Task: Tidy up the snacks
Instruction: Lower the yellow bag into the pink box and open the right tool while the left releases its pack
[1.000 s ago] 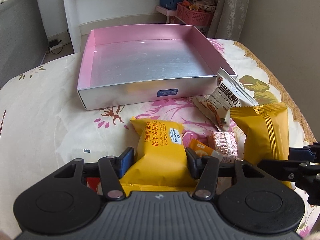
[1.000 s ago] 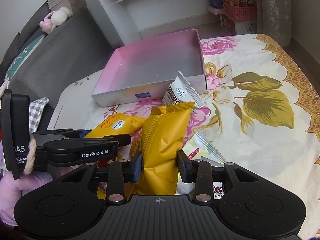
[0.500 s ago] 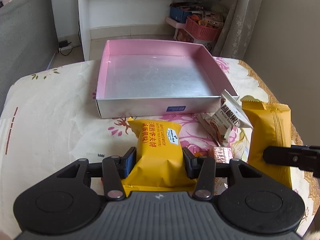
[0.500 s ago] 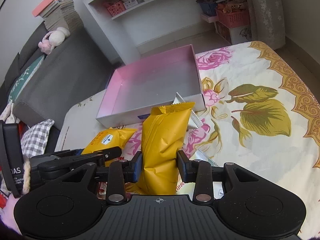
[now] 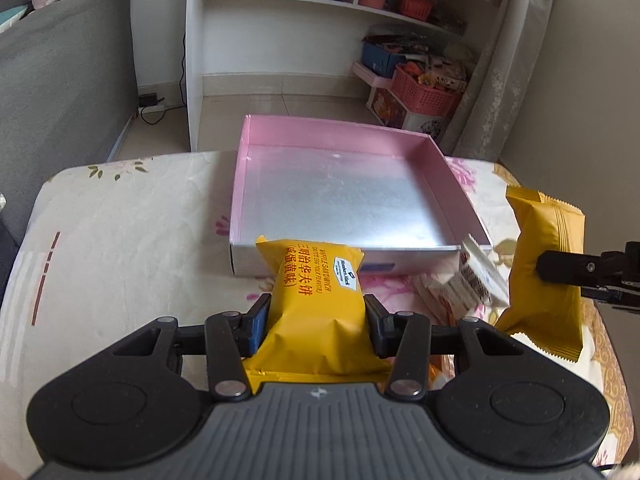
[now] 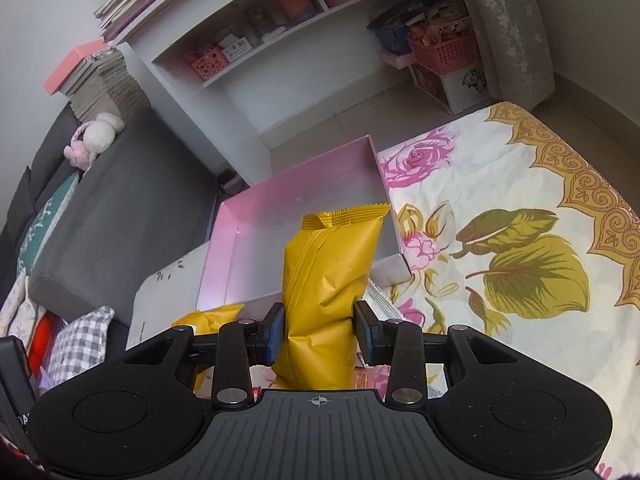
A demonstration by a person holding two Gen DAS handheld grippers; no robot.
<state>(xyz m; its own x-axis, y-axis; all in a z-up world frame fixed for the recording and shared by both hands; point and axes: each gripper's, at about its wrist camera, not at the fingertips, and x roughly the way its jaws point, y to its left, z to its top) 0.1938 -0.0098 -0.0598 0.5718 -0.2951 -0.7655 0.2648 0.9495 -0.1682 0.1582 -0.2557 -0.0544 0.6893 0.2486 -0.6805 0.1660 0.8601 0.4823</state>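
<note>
My left gripper (image 5: pixel 316 320) is shut on a yellow waffle sandwich packet (image 5: pixel 316 300) and holds it above the table, just in front of the pink and silver box (image 5: pixel 344 196), which holds nothing. My right gripper (image 6: pixel 319 330) is shut on a plain yellow snack bag (image 6: pixel 328 280), held upright in the air in front of the same box (image 6: pixel 256 248). That bag also shows at the right of the left wrist view (image 5: pixel 544 272). A white snack packet (image 5: pixel 476 276) lies by the box's near right corner.
The table has a floral cloth (image 6: pixel 500 248). A grey sofa (image 6: pixel 100 220) with cushions stands on the left. A white shelf unit (image 5: pixel 320 40) and pink baskets (image 5: pixel 424 92) stand behind the table. More small snacks lie under the grippers, mostly hidden.
Both grippers have lifted their yellow packets up off the table and moved them toward the box. The views now look down on the box from higher.
</note>
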